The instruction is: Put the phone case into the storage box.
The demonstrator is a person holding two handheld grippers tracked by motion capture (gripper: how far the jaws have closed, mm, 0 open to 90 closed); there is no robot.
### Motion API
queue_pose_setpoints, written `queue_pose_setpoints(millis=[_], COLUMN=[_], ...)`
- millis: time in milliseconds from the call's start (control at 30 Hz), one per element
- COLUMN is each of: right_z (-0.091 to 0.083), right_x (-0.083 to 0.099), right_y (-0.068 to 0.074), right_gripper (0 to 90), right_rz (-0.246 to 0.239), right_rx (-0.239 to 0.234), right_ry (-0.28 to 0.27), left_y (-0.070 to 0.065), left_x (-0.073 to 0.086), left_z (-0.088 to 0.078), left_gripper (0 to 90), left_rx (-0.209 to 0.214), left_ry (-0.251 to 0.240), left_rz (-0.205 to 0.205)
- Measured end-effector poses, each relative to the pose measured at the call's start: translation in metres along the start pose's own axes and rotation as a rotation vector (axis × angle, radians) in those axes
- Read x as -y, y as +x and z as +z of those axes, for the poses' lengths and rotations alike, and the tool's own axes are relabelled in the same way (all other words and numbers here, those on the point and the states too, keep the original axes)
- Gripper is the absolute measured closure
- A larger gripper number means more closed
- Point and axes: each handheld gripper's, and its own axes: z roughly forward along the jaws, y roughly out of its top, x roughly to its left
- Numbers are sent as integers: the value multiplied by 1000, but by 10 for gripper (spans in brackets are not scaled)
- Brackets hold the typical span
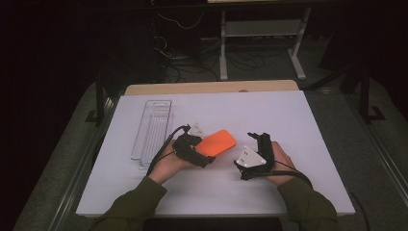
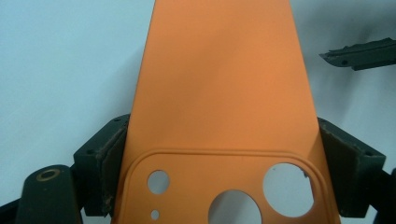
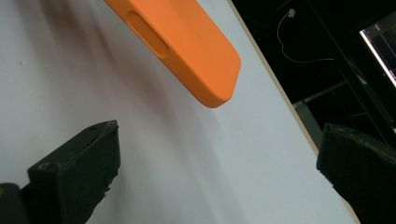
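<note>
Left tongs [image 2: 224, 158] pinch orange phone case [image 2: 219, 84]; right tongs [image 3: 219, 177] spread; clear tray [image 1: 153, 127] nearby.

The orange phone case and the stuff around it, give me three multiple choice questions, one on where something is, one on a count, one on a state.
1. Where does the clear plastic tray lie relative to the orange phone case?
A. On the case's left in the high view
B. On its right
C. Under it

2. How many cut-out holes show at the case's camera end in the left gripper view?
A. One
B. Two
C. Four

3. What is the left gripper doing?
A. Open above the table
B. Shut on the case
C. Shut on the tray

Answers:
1 A, the tray lies toward the table's left edge.
2 C, two large and two small holes show.
3 B, both pads press the case's side edges, while the right gripper stands open.
</note>
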Motion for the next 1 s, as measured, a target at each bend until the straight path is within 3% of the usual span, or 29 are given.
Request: queue_pose_setpoints(millis=[633,1000], right_z=[0,0], right_x=[-4,-8], right_y=[8,11], right_gripper=[0,0], right_rz=[-109,-234], right_rx=[37,103], right_ry=[4,-12], left_y=[0,-1], left_x=[0,0], left_z=[0,1], left_gripper=[155,155], left_rx=[0,4], left_ry=[8,7], left_rz=[9,-1])
